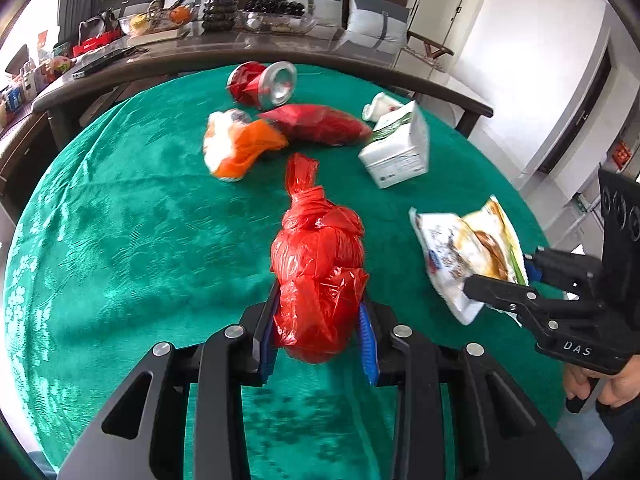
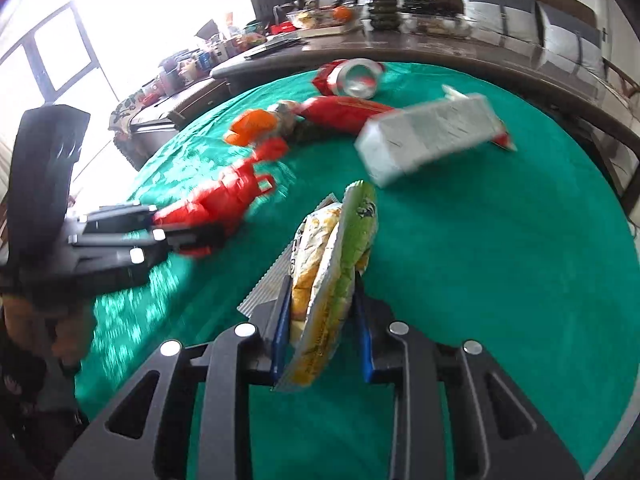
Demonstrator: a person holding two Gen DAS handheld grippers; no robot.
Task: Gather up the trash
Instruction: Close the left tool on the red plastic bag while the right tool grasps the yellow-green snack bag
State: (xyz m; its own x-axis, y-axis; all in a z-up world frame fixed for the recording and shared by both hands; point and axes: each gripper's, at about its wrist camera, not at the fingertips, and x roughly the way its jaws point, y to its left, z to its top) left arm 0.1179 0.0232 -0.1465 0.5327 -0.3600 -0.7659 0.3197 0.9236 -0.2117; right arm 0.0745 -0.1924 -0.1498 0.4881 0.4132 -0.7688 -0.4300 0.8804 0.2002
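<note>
A knotted red plastic bag lies on the green tablecloth, and my left gripper is shut on its near end. To its right, my right gripper is shut on a white, yellow and green snack wrapper. In the right wrist view the wrapper stands on edge between the blue pads of the right gripper. There the left gripper holds the red bag at the left.
Farther back lie a crushed red can, a red wrapper, an orange-white wrapper, a white carton and a small white bottle. A dark counter with bowls and a plant runs behind the table.
</note>
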